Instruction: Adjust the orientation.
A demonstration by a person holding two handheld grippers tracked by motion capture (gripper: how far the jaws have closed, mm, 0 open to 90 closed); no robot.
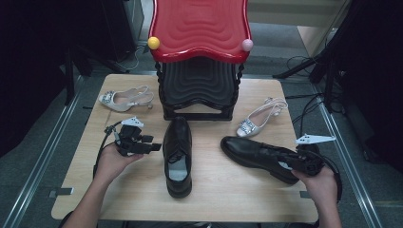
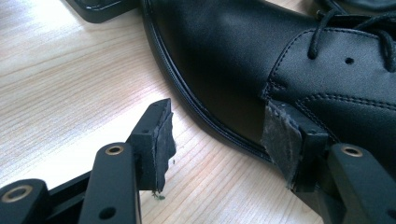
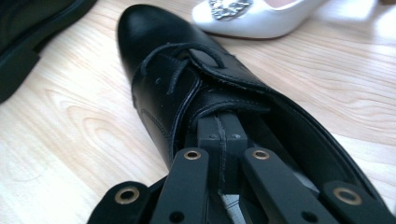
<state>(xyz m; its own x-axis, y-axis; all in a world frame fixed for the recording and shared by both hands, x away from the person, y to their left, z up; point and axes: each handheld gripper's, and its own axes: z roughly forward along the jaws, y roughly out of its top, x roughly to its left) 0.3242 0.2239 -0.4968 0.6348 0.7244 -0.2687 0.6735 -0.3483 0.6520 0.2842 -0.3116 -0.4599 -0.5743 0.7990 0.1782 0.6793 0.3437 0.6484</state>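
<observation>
Right shoe (image 1: pixel 259 154) lay on the table (image 1: pixel 214 202) on its side-angle, toe pointing toward the middle, heel at my right claw (image 1: pixel 304 164). That claw sat down inside the shoe's opening, jaws pressed together with no gap; in the right gripper view the closed tips (image 3: pixel 219 140) stood just under the tongue, among the laces. I could not tell whether they pinched any leather or lining or merely rested inside.

Left shoe (image 1: pixel 177 156) stood upright, toe toward the rack (image 1: pixel 199 90), just right of my left claw (image 1: pixel 154 145). That claw was wide; in the left gripper view one pad (image 2: pixel 285 140) touched the shoe's flank (image 2: pixel 224 60) while the other (image 2: pixel 159 135) hung over bare wood, nothing between them.

Risks as I judged them:
- Right claw lifting with a closed grip on nothing: shoe would slide off the tips, or snag by a lace and swing.
- Left claw closing as it stood: one pad would shove the shoe sideways rather than grip it.
- Swinging the right shoe forward could clip the white heel (image 1: pixel 259 118) just beyond its toe. The other white heel (image 1: pixel 124 99) lay well beyond the left claw, out of harm.
</observation>
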